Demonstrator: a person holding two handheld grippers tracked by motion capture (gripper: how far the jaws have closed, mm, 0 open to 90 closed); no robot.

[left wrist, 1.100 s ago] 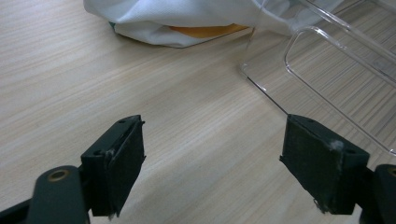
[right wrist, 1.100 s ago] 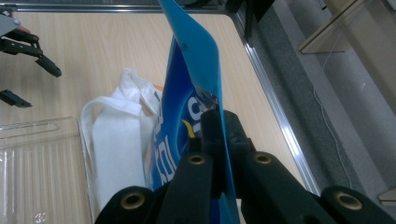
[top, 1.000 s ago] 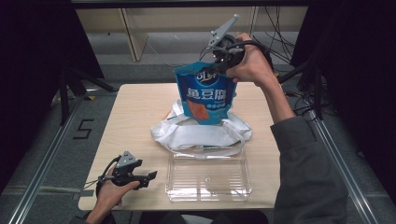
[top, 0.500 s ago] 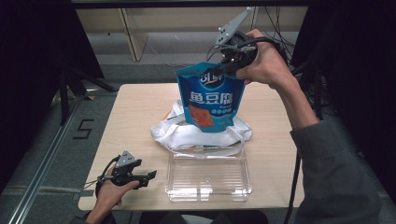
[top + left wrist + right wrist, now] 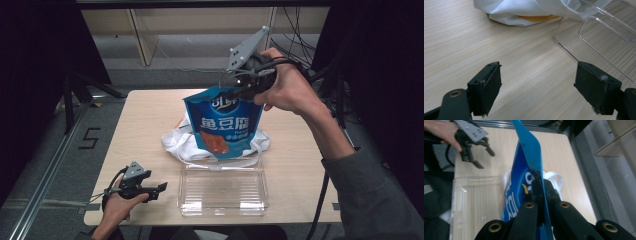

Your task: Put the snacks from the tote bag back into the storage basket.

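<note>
"鱼豆腐" on blue pouch [image 5: 225, 125]; floor "5" [image 5: 89, 138]

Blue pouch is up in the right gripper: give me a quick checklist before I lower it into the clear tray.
1. Right gripper shut on blue pouch top edge: ok.
2. Pouch lifted off white bag: cannot tell, its bottom hangs in front of it.
3. Clear tray empty: ok.
4. Pouch above tray: not ok, it hangs behind it.
5. Left gripper open, resting beside tray: ok.

Blue snack pouch [image 5: 225, 125], upright, airborne above white cloth bag [image 5: 182, 145]
</note>
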